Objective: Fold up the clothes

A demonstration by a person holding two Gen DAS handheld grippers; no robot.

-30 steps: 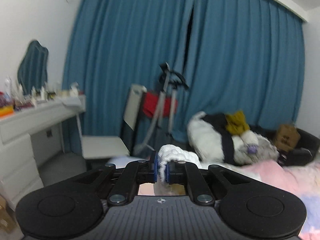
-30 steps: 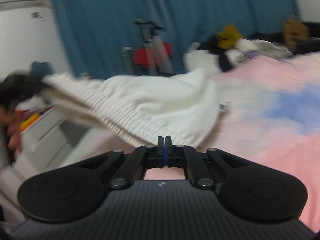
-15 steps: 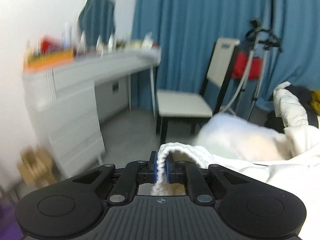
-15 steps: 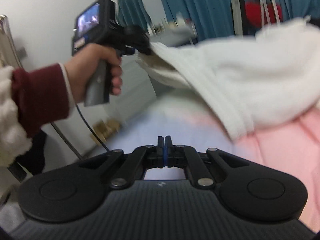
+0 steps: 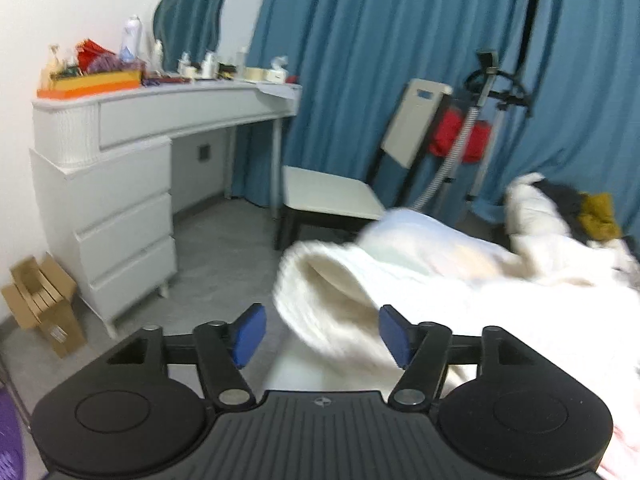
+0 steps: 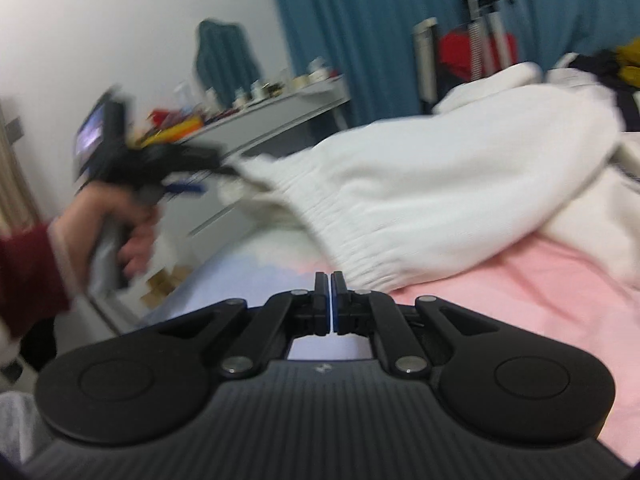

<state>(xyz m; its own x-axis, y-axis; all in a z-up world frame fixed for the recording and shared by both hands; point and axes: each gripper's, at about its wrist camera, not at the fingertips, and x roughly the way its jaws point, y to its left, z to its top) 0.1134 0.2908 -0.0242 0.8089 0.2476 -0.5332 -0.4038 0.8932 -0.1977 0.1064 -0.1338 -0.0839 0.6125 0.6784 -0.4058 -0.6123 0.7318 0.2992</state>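
Note:
A white garment (image 5: 440,280) with a ribbed elastic hem (image 6: 352,240) lies spread over the pink and blue bed cover (image 6: 540,304). My left gripper (image 5: 320,334) has its jaws opening wide. The blurred hem edge hangs between and just beyond its blue pads (image 5: 248,334), and neither pad presses on it. In the right wrist view the left gripper (image 6: 200,172) shows at the hem's left end, held by a hand (image 6: 112,220) in a dark red sleeve. My right gripper (image 6: 330,308) is shut with nothing in it, just short of the hem, low over the cover.
A white dresser (image 5: 120,184) with bottles and clutter stands left. A white chair (image 5: 332,196) and a garment steamer with a red part (image 5: 460,140) stand before blue curtains. A cardboard box (image 5: 40,304) sits on the grey floor. A clothes pile (image 5: 560,208) lies far right.
The left gripper, shut on the ribbed hem before, has opened and let it go while sinking. The garment has dropped toward the bed. The right gripper stayed shut and swung left.

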